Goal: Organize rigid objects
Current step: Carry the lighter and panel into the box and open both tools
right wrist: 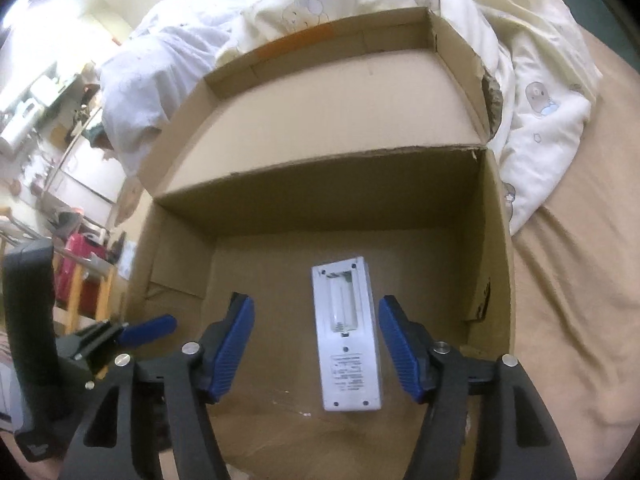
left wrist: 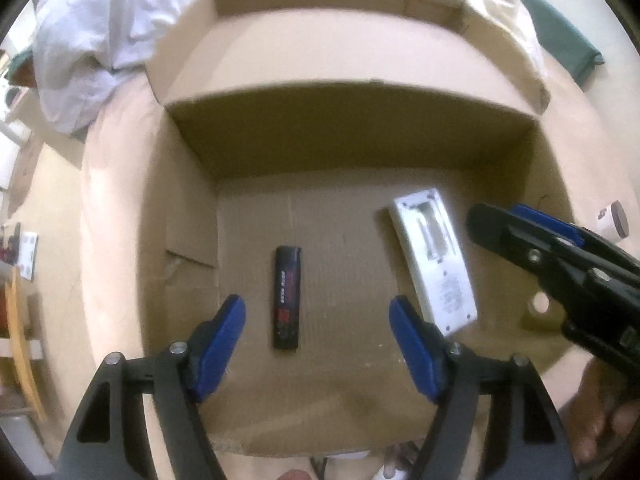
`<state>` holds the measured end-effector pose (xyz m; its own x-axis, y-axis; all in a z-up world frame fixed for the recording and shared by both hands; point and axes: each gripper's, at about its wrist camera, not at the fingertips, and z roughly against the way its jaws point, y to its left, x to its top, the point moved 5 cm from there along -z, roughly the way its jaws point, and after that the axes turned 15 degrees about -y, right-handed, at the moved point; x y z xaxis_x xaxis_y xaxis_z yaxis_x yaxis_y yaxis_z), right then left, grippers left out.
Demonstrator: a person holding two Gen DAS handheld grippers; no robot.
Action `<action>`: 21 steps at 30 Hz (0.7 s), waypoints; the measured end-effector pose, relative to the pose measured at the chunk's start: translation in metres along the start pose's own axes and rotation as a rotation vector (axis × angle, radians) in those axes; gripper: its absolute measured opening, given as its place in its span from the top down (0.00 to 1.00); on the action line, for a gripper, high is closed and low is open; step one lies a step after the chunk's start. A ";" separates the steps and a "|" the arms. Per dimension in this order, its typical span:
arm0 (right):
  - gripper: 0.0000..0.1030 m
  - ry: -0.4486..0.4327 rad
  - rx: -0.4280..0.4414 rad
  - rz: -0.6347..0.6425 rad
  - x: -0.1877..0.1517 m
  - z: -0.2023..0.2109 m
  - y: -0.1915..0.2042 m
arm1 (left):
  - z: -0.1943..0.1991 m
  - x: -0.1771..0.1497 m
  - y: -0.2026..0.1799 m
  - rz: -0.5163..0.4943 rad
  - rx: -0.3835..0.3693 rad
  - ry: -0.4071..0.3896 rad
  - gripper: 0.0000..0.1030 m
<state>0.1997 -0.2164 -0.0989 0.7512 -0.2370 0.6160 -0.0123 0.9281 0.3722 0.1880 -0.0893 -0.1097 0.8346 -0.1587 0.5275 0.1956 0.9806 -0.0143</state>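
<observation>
An open cardboard box [left wrist: 360, 140] stands on a bed. On its floor lie a black lighter [left wrist: 287, 298] and, to its right, a white remote control [left wrist: 434, 264] with its back up and its battery bay uncovered. My left gripper [left wrist: 318, 302] hangs open above the lighter, and its blue pads touch nothing. My right gripper [right wrist: 316, 302] is open over the remote control [right wrist: 347, 336], which shows between the fingers but apart from both. In the left wrist view the right gripper [left wrist: 504, 220] comes in from the right. The lighter is hidden in the right wrist view.
The box's lid flap [right wrist: 340, 92] stands folded back behind the far wall [right wrist: 340, 200]. White and cream bedding [right wrist: 532, 80] is heaped behind and to the right. A tan sheet [right wrist: 580, 280] lies around the box. A small round jar [left wrist: 614, 220] sits outside the right wall.
</observation>
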 end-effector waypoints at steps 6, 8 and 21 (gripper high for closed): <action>0.00 -0.074 0.015 -0.008 0.006 0.009 0.007 | 0.005 0.006 0.005 0.014 0.014 -0.037 0.12; 0.00 -0.106 0.015 -0.017 0.010 0.014 0.007 | 0.006 0.005 0.005 0.015 0.016 -0.042 0.10; 0.00 -0.158 -0.016 -0.038 0.011 0.027 -0.001 | 0.022 0.006 0.017 0.032 0.026 -0.109 0.10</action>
<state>0.1904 -0.2275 -0.0733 0.6374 -0.3135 0.7039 0.0256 0.9216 0.3873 0.1849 -0.0711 -0.0881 0.7790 -0.1148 0.6164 0.1549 0.9879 -0.0118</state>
